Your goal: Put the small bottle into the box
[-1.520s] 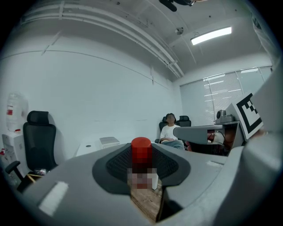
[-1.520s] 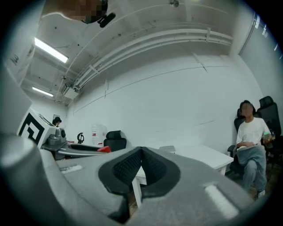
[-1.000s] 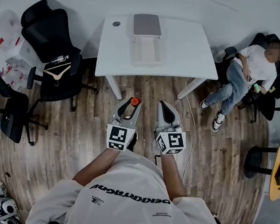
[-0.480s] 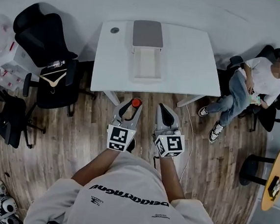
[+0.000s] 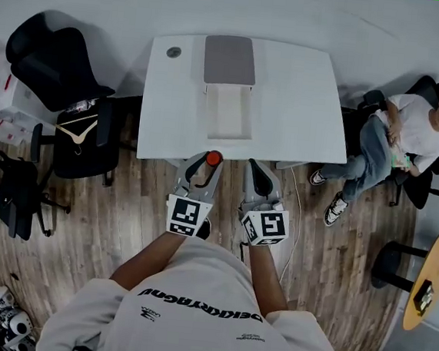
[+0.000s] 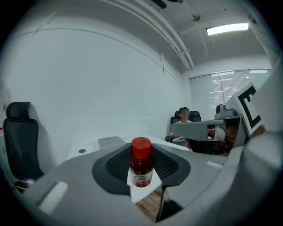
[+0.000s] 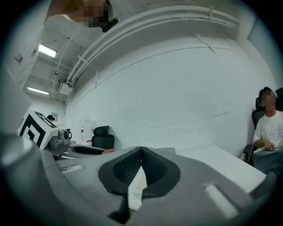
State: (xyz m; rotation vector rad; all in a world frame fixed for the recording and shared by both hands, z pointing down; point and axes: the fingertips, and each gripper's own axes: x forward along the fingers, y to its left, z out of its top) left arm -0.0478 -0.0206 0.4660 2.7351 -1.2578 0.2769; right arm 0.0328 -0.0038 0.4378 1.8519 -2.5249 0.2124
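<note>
Bottle [image 6: 141,164] is up in my left gripper [image 5: 207,163], upright, red cap on top, both pads pinching its body just under the cap. From the head view I've got it right at the near edge of the table [image 5: 304,102], short of the box [image 5: 231,115] and not touching it.

Sweeping from the left: black chairs [image 5: 56,66] are off to that side, one with a pale hanger [image 5: 75,131] lying on its seat. Next comes the white table, with a small dark disc [image 5: 174,51] near its far left corner. The box sits in the middle of the tabletop, grey lid flipped back toward the wall, white tray open toward me. My left gripper is lined up with the box, bottle cap showing between the jaw tips.

Just beside it is my right gripper [image 5: 257,171], also at the table's near edge. Its jaws are pressed together, dark pads meeting along one seam, nothing between them.

Far right, a seated person [image 5: 409,135] leans back in a chair, well apart from the table.
</note>
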